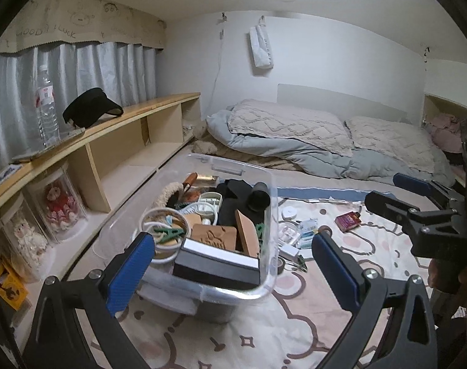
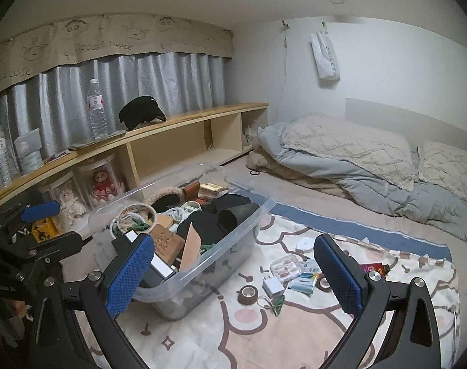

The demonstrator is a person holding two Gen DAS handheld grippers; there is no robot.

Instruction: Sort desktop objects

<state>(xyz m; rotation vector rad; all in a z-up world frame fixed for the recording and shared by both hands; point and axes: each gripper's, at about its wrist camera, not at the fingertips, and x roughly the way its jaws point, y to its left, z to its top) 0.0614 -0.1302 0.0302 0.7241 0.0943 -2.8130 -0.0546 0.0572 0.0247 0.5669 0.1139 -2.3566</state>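
Observation:
A clear plastic bin (image 1: pixel 230 296) (image 2: pixel 208 273) sits on a cartoon-print blanket (image 2: pixel 264 332), filled with several items: a black box, wooden blocks, a green clip, cords and dark cloth. To the right of the bin lie a brown tape roll (image 2: pixel 248 294), a white charger (image 2: pixel 272 286), a green clip (image 2: pixel 278 304), a small clear case (image 2: pixel 285 267), a white disc (image 2: pixel 305 244), blue packets (image 2: pixel 304 283) and a red box (image 1: pixel 348 220). My left gripper (image 1: pixel 233 264) (image 2: pixel 52 224) hovers open before the bin. My right gripper (image 2: pixel 233 273) (image 1: pixel 396 193) is open above the loose items. Neither holds anything.
A long wooden shelf (image 1: pixel 135 113) along the left wall carries a water bottle (image 1: pixel 45 104) and a black visor (image 1: pixel 90 109); doll jars (image 1: pixel 59 203) stand beneath. Pillows (image 1: pixel 282 123) and a grey duvet (image 1: pixel 325 156) lie at the back. A white bag (image 2: pixel 325 57) hangs on the wall.

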